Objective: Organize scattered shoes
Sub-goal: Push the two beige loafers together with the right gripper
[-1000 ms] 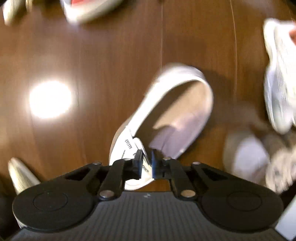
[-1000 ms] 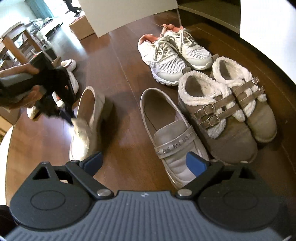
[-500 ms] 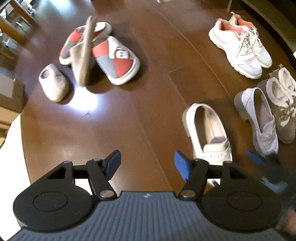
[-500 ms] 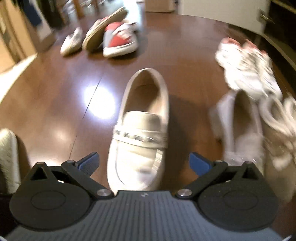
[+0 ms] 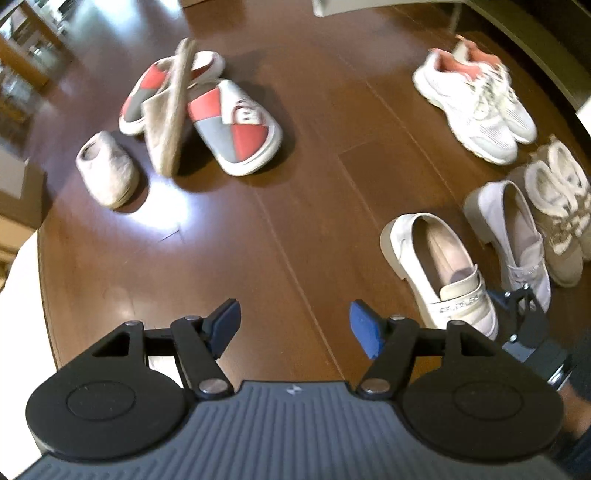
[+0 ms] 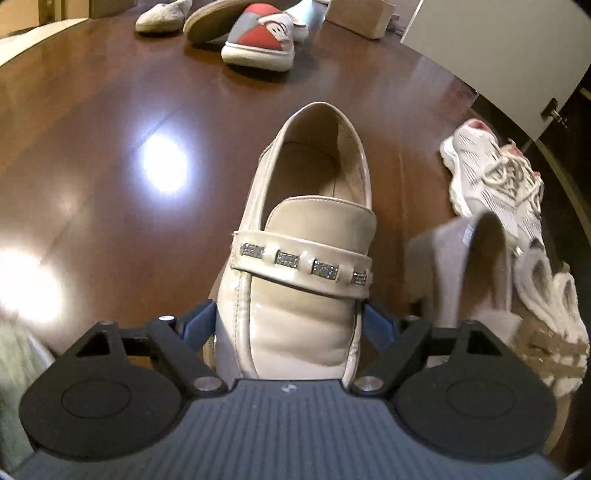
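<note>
A cream loafer with a studded strap (image 6: 306, 236) stands on the brown wood floor, toe toward me. My right gripper (image 6: 288, 321) straddles that toe, and its blue pads (image 6: 199, 321) press against both sides. In the left wrist view the same loafer (image 5: 439, 273) sits left of its greyer mate (image 5: 513, 236), with the right gripper (image 5: 517, 306) at its toe. My left gripper (image 5: 294, 330) hovers open over bare floor, holding nothing. Red-and-grey slippers (image 5: 236, 125) and beige slippers (image 5: 107, 170) lie in a heap at the far left.
White sneakers (image 5: 480, 103) and fleece-lined buckle shoes (image 5: 561, 206) stand in a row along the right with the mate loafer (image 6: 476, 266). A cardboard box (image 6: 358, 18) and a white cabinet door (image 6: 498, 48) stand beyond. Bare floor lies between the heap and the row.
The left gripper let go of the cream loafer, opened and drew back. The right gripper swung round to the loafer's toe, came close, and its fingers narrowed onto it.
</note>
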Demonstrator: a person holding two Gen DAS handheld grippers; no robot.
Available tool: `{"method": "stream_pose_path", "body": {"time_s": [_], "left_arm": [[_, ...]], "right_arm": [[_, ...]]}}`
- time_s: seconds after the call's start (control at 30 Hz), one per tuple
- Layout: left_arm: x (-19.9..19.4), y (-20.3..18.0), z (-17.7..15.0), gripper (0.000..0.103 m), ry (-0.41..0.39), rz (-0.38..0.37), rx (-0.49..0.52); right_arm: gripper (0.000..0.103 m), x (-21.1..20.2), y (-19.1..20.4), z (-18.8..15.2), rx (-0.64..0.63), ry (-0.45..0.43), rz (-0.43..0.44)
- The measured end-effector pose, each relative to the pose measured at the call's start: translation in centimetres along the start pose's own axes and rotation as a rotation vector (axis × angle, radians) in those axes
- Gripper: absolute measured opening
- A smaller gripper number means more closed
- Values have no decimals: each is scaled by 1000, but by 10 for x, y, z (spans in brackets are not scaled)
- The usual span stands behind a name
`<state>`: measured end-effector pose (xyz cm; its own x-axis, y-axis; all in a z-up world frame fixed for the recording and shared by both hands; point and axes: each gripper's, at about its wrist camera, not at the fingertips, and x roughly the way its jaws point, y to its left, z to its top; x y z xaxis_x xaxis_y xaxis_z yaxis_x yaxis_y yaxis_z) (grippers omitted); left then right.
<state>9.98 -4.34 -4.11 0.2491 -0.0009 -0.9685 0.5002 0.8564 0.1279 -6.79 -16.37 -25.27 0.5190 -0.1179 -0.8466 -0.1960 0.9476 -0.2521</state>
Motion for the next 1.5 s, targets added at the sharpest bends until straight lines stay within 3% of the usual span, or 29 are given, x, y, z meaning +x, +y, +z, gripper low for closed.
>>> {"method": "stream_pose_path", "body": {"time_s": [0.1, 0.27, 0.4, 0.97, 1.27, 1.37, 1.5], "left_arm": [[-2, -14, 1, 68, -15, 8, 37], [-1, -29, 1, 68, -6, 11, 62], [-2, -34, 4, 68, -17, 18, 64], [-1, -40, 3, 68, -13, 30, 81], [-10, -52, 8, 68, -49, 56, 101], [-29, -54, 11, 68, -86, 60, 92], [-67, -56, 10, 71, -138, 55, 52]], "right_arm": [[85, -8, -11, -15, 41, 33, -13], [92, -21, -13, -27, 91, 10, -26], [82, -20, -3, -31, 51, 1, -38], [81, -14, -24, -32, 153, 38, -50], [82, -9, -22, -25, 179, 83, -64], [82, -17, -32, -14, 181, 95, -29], [92, -47, -53, -1, 231, 46, -20]]}}
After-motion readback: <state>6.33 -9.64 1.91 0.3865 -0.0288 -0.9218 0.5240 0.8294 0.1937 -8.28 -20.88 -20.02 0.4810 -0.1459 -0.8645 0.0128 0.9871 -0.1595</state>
